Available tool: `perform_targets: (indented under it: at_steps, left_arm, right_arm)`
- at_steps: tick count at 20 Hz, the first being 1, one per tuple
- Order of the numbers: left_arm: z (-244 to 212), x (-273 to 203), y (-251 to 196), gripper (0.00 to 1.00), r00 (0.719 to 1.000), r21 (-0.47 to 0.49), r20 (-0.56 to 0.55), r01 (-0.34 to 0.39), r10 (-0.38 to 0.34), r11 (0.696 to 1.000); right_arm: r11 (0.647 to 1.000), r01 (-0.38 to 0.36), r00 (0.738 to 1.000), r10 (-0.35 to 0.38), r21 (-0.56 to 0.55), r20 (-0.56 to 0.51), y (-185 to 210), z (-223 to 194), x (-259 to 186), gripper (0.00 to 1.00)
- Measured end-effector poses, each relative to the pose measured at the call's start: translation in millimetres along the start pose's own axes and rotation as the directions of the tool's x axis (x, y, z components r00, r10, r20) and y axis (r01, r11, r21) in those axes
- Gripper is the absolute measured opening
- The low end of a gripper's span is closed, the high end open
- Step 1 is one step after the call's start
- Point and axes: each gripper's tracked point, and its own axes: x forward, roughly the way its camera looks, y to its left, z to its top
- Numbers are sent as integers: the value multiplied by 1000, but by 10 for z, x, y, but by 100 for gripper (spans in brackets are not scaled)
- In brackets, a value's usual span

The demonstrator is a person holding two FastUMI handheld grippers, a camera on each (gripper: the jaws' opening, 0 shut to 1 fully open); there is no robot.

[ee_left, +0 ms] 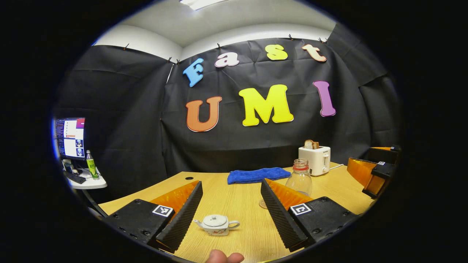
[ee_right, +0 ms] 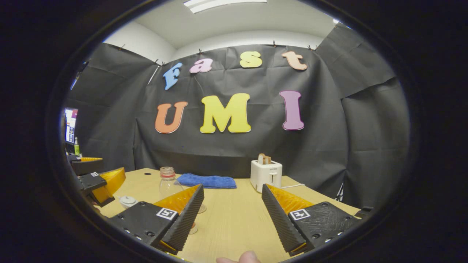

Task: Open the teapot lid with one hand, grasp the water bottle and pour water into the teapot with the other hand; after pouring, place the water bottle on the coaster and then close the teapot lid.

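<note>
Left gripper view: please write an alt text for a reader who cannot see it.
The left gripper is open above a wooden table, with a small white teapot, lid on, between its fingers. Behind stand a clear water bottle, a blue towel and a white toaster.

Left tool [ee_left: 231,204], right tool [ee_right: 231,210]: ribbed wedge fingers, black screwed mounts, square coded tags.
</note>
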Motion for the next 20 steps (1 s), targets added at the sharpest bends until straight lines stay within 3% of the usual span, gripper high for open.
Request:
perform_targets:
  at_steps: [8,16,20]
  left_arm:
    - [-269,-93,215,100,999,-4,-47,-24,24,1000]
    - [-827,183,251,100,983,-28,-184,-4,-1,1000]
    - [-1017,325,359,88,970,-55,-242,-15,1,998]
  right_arm:
    - [999,-46,998,46,16,-46,118,-232,36,97]
    - [999,-16,999,14,-42,-46,-5,-311,111,95]
    - [999,0,999,-2,-43,-54,-65,-358,134,97]
